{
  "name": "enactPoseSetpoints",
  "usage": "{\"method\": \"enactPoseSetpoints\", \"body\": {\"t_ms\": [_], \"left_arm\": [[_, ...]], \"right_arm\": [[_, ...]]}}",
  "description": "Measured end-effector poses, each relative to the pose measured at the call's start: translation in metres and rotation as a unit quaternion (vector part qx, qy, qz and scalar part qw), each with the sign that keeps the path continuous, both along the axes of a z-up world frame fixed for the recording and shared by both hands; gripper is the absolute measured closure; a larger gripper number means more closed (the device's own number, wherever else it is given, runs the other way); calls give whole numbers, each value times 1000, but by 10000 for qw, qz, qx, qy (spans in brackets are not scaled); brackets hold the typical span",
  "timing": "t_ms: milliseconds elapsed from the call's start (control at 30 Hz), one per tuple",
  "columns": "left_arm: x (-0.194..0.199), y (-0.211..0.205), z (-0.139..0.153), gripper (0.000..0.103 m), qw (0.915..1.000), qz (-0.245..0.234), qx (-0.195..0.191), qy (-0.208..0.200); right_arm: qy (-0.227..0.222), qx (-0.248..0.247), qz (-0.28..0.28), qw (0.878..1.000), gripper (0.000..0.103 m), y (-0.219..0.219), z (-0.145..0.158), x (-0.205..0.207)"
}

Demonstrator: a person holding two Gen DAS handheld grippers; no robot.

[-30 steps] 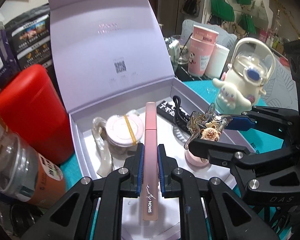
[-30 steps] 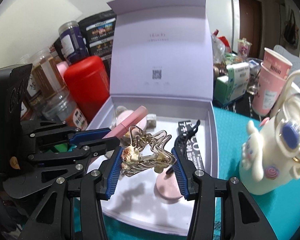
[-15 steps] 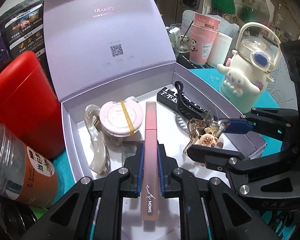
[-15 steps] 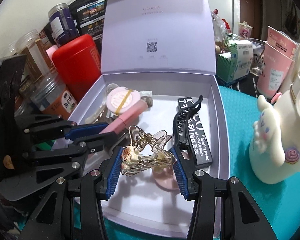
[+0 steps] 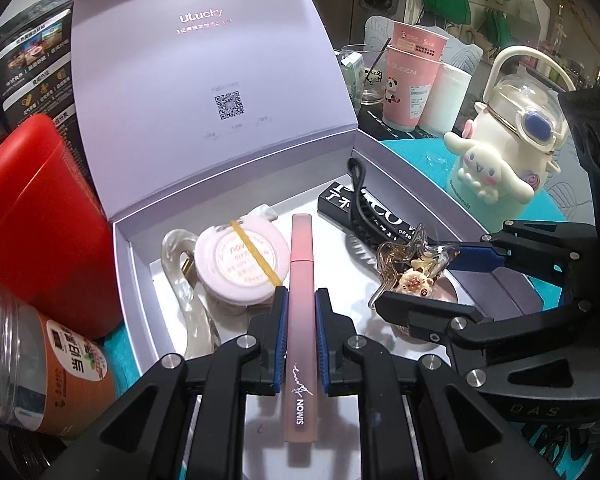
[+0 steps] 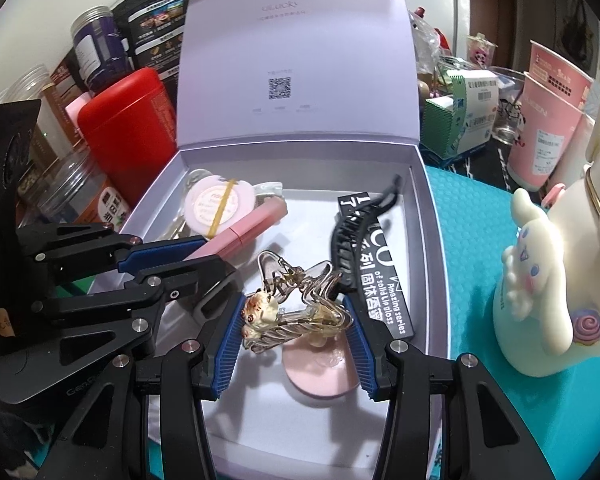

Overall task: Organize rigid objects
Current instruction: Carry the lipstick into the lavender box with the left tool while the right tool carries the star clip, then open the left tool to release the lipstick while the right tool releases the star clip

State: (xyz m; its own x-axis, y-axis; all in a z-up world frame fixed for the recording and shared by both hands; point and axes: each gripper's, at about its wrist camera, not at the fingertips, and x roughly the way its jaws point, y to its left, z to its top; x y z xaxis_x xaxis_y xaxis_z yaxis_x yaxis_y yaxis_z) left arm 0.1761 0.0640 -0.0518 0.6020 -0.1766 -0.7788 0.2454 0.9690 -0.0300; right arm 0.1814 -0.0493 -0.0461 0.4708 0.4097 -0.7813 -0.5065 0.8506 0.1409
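Over the open lavender gift box [image 6: 428, 208], the left gripper [image 5: 301, 322] clamps a pink lip gloss tube [image 5: 300, 300] while the right gripper [image 6: 292, 330] pinches a clear hair claw clip [image 6: 300, 304] above a pink compact [image 6: 320, 368].

Pink lip gloss tube [image 5: 300, 280], lavender box [image 5: 204, 80]

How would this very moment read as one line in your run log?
left tongs: shut on pink lip gloss tube | right tongs: shut on clear hair claw | both over open lilac box
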Motion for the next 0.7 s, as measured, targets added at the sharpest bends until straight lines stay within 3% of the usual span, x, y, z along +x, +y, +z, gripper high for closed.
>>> {"method": "enactPoseSetpoints", "body": {"t_ms": [700], "left_arm": [[7,-2,0,90,9998,167,19,59]], "right_arm": [[-22,-176,-173,9997,54,-3,0,8]]}}
